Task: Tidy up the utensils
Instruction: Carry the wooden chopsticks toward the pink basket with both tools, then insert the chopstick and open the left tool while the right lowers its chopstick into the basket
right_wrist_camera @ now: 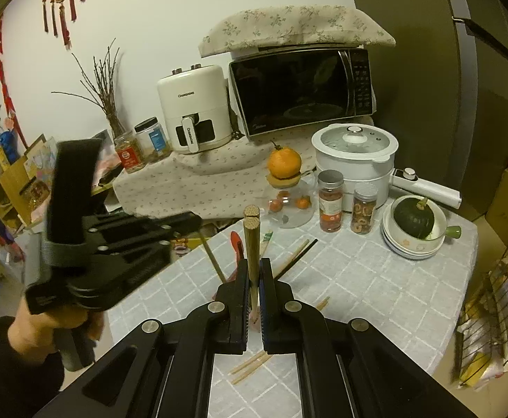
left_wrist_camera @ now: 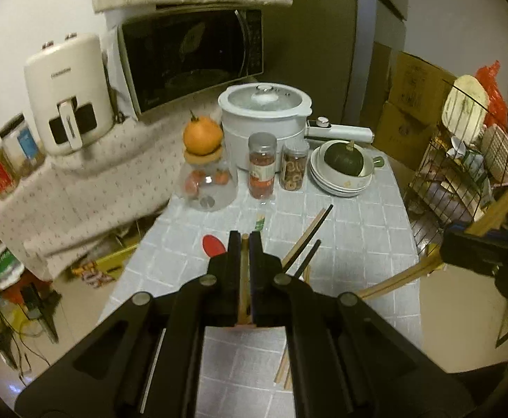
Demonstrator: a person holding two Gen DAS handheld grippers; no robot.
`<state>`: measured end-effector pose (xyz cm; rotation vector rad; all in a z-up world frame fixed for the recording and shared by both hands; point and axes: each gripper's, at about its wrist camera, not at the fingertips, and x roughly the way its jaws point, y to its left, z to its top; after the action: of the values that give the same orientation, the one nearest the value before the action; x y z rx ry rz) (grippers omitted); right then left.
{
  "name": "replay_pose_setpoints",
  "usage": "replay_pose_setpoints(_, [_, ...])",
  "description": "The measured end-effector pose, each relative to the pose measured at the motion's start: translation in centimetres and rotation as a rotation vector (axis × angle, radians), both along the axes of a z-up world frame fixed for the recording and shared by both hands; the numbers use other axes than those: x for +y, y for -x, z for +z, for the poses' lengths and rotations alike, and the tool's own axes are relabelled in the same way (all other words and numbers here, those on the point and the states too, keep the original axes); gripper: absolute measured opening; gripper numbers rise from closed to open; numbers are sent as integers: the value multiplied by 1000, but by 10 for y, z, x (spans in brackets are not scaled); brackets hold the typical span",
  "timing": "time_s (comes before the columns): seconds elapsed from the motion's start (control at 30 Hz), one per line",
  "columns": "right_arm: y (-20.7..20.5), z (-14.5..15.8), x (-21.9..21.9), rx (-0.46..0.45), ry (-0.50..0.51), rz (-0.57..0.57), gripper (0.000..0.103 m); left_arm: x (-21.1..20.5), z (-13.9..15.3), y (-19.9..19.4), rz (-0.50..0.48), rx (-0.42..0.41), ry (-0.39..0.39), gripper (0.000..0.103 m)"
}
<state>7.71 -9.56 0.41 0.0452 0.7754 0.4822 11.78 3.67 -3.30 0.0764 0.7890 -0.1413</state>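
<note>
Wooden chopsticks (right_wrist_camera: pixel 252 244), a pale round-ended pair, stand nearly upright, clamped in the right gripper (right_wrist_camera: pixel 252 299) above the checked tablecloth (right_wrist_camera: pixel 358 278). Left gripper (left_wrist_camera: pixel 244 254) pinches another wooden stick (left_wrist_camera: pixel 244 278); dark-tipped chopsticks (left_wrist_camera: pixel 309 235) lie on the cloth just beyond.

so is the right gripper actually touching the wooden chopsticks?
Touching. The right wrist view shows the right gripper shut on the wooden chopsticks: both pads press the shafts, which stand up between the fingers.
</note>
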Motion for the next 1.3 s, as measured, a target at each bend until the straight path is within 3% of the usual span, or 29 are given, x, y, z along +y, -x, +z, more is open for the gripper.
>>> replay_pose_setpoints(0.03, [-1,0,2,1,2,4,5,2,0,0,13,-2,11,6])
replay_pose_setpoints(0.17, [0,-1,11,-2,13,22,5,17,1,7,54,7,87,29])
replay_pose_setpoints(0.27, [-2,-2,19,-5,27,27,5,26,-2,18,72,13,76,32])
replay_pose_setpoints(0.4, [-6,-5,32,-3,34,37,5,40,-8,33,99,30,77,55])
replay_pose_setpoints(0.67, [-20,-18,66,-23,86,45,5,71,-46,51,159,136,131,56])
replay_pose_setpoints(0.83, [-34,-35,86,-12,125,50,5,82,-63,57,183,175,126,56])
replay_pose_setpoints(1.3, [-64,-80,115,63,188,45,5,90,-74,60,177,214,123,57])
